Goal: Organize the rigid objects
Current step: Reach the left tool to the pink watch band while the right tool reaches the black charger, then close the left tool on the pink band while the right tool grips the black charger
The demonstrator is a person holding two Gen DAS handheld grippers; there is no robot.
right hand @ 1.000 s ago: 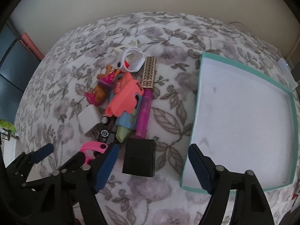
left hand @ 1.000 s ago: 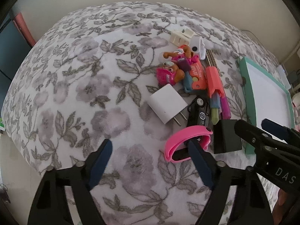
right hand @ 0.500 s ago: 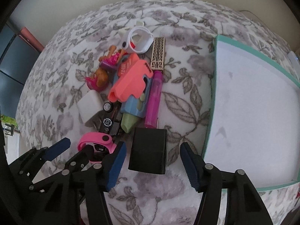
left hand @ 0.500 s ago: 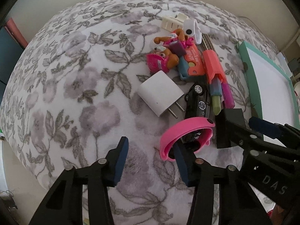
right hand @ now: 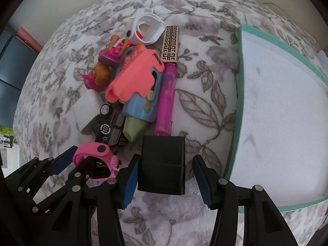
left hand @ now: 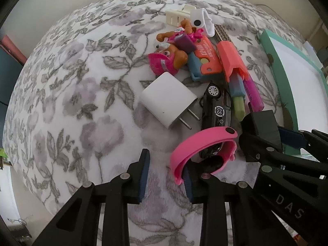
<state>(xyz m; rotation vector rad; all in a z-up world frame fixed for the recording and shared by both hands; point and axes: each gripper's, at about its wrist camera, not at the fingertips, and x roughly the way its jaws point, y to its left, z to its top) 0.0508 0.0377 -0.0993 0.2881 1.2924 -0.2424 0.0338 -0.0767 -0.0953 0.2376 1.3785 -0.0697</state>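
A pink wristband (left hand: 196, 141) lies on the floral blanket, partly over a black toy car (left hand: 215, 110). My left gripper (left hand: 165, 176) points down at the band's near end. Its jaws are closing: the right finger sits inside the band's loop, the strap's end lies between the pads, and the left pad is still clear of it. A black box (right hand: 162, 164) stands between the fingers of my right gripper (right hand: 166, 179), whose jaws are closing too. The left pad is at the box's side and a gap shows on the right. The pink wristband (right hand: 92, 149) is beside it.
A green-rimmed white tray (right hand: 238, 82) lies right of the box. Behind the grippers is a pile: white charger (left hand: 168, 100), dog figure (left hand: 172, 59), coral plastic piece (right hand: 135, 78), magenta highlighter (right hand: 167, 102), gold patterned bar (right hand: 171, 41), white wristband (right hand: 147, 28). Bare blanket stretches left.
Both grippers have come down closer to the blanket and their jaws have narrowed. The left now straddles the pink band's end, the right now straddles the black box.
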